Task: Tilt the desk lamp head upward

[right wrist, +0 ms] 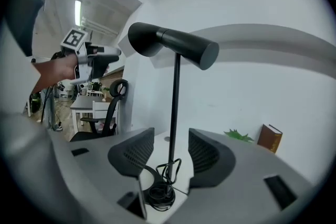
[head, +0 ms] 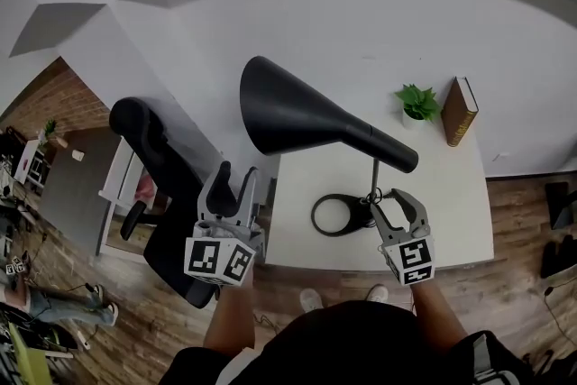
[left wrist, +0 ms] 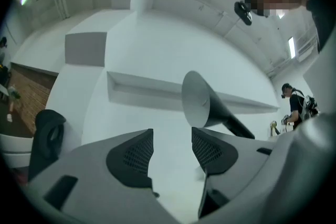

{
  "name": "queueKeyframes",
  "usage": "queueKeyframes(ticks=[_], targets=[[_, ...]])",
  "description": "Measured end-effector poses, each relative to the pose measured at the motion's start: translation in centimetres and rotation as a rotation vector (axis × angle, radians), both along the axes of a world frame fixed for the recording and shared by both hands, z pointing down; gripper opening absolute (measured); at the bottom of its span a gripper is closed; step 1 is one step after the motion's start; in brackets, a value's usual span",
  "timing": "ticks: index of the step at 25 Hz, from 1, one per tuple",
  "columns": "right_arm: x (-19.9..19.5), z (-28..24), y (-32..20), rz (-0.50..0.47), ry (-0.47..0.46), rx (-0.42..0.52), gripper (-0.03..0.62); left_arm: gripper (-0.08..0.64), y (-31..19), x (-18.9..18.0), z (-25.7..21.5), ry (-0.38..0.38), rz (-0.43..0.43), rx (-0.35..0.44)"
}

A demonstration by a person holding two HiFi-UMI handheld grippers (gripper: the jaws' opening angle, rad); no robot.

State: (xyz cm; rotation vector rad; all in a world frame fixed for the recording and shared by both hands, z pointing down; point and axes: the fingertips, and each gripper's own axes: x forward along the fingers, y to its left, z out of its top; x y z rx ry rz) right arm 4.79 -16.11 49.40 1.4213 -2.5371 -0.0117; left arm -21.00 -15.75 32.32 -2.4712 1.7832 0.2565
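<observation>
Office: white desk [head: 451, 194] w/ book [head: 459, 111], plant [head: 417, 101] & swivel chair [head: 158, 158].

Lamp head [head: 297, 117]: smooth matt black shell, plastic or painted metal, cannot tell which. Stem [right wrist: 174, 113]: thin dark rod, slight sheen. Base ring [head: 338, 215]: black, matt. Cord [right wrist: 160, 194]: black, rubbery-looking. Desk [head: 451, 221]: white top, smooth, matt. Left gripper [head: 236, 182] and right gripper [head: 394, 207]: grey matt plastic bodies; pads [right wrist: 137, 152] black with fine dotted texture. Marker cubes [head: 219, 260]: flat black-and-white print. Book [head: 460, 111]: brown cover, faint gloss. Plant [head: 417, 99]: green leaves, smooth white pot. Chair [head: 153, 153]: black, matt. Floor [head: 117, 311]: wood planks, visible grain. Wall [head: 406, 4]: white, smooth, matt.
</observation>
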Motion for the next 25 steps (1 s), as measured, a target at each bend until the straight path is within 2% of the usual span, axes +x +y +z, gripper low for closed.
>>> queueKeyframes(ticks=[3, 5, 7, 9, 10, 12, 15, 22, 25], targets=[[0.3, -0.5, 0.2, 0.012, -0.023, 0.000, 0.176, 0.192, -0.4, 0.7, 3.9, -0.013, 0.026, -0.102], [0.6, -0.9, 0.3, 0.033, -0.030, 0.009, 0.137, 0.172, -0.3, 1.9, 5.8, 0.005, 0.068, -0.146], [1.0, -1.4, 0.3, 0.061, -0.032, 0.022, 0.088, 0.098, -0.2, 2.9, 7.3, 0.004, 0.076, -0.174], [1.6, -1.7, 0.4, 0.104, -0.029, 0.032, 0.027, 0.020, 0.0, 3.6, 8.7, -0.033, 0.058, -0.202], [2.0, -1.8, 0.4, 0.129, -0.028, 0.034, 0.010, 0.008, 0.1, 4.0, 9.3, -0.062, 0.052, -0.214], [2.6, -1.9, 0.4, 0.162, -0.033, 0.027, 0.002, 0.008, 0.3, 4.9, 10.1, -0.107, 0.056, -0.226], [2.8, -1.6, 0.5, 0.160, -0.032, 0.007, 0.000, 0.006, 0.7, 5.8, 11.0, -0.134, 0.070, -0.240], [2.5, -1.6, 0.5, 0.158, -0.010, -0.007, 0.000, 0.007, 0.8, 6.0, 12.1, -0.113, 0.066, -0.282], [2.8, -2.0, 0.4, 0.158, -0.028, -0.013, 0.000, 0.006, 0.7, 6.0, 11.0, -0.110, 0.061, -0.264]])
